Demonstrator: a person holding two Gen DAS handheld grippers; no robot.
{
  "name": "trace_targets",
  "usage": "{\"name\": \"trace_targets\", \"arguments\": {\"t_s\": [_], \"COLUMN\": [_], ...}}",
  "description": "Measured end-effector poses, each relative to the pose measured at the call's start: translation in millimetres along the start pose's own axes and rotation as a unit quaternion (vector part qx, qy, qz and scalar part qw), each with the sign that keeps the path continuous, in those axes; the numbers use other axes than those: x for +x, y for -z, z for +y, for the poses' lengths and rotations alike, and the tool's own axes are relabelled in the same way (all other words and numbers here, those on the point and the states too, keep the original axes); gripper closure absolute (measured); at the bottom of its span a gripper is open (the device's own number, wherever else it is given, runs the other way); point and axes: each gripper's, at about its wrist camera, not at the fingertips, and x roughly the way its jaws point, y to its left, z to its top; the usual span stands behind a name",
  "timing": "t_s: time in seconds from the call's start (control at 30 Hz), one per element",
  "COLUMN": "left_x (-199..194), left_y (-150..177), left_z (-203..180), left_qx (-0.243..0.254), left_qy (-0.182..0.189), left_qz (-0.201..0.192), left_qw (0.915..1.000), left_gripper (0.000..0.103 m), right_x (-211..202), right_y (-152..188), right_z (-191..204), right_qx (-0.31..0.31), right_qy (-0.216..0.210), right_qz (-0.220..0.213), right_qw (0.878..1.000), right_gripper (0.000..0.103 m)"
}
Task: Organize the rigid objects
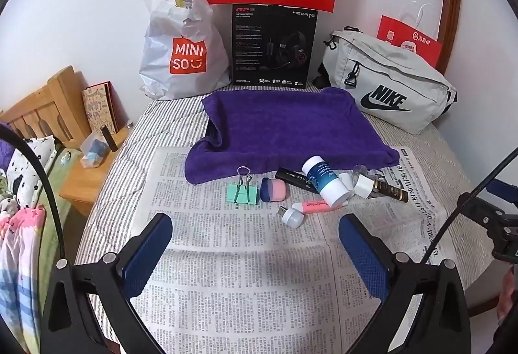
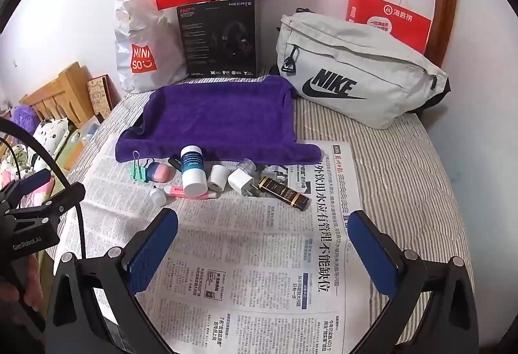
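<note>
Here, my left gripper (image 1: 255,234) and right gripper (image 2: 262,231) both spread wide, empty, above newspaper (image 1: 226,273). Object cluster ahead, by purple towel (image 1: 285,127); white bottle (image 2: 193,171) lies lengthwise toward me, closer to left.

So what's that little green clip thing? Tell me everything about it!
The green binder clip has a mint-green folded body that looks like painted metal and two thin wire loop handles. One handle sticks up and back toward the purple towel; the other lies beneath. It rests on the newspaper, at the left end of the row of small things. Just right of it sits a pink and blue eraser, very close or touching. Neither hand-held gripper holds it; both are open and well short of it.
</note>
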Motion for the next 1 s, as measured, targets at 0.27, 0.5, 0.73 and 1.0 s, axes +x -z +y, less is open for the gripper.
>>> {"name": "trace_targets", "arguments": {"t_s": [0.27, 0.5, 0.73, 1.0], "left_x": [0.1, -0.6, -0.8, -0.9], "left_y": [2.0, 2.9, 1.6, 1.4], "left_z": [-2.9, -2.3, -1.2, -1.2], "left_qx": [0.005, 0.003, 0.002, 0.002], "left_qy": [0.002, 0.001, 0.0, 0.003], "left_qz": [0.0, 0.0, 0.002, 0.001], "left_qw": [1.0, 1.0, 1.0, 1.0], "left_gripper": [0.0, 0.0, 0.0, 0.0], "right_x": [-2.6, -4.8, -7.5, -8.9], "right_y": [0.4, 0.6, 1.4, 1.9], "right_z": [-1.9, -3.0, -3.3, -2.5], "right_qx": [0.002, 0.002, 0.003, 0.002], "right_qy": [0.003, 0.004, 0.005, 0.007], "right_qz": [-0.001, -0.002, -0.007, -0.005], "right_qw": [1.0, 1.0, 1.0, 1.0], "right_gripper": [0.0, 0.0, 0.0, 0.0]}}
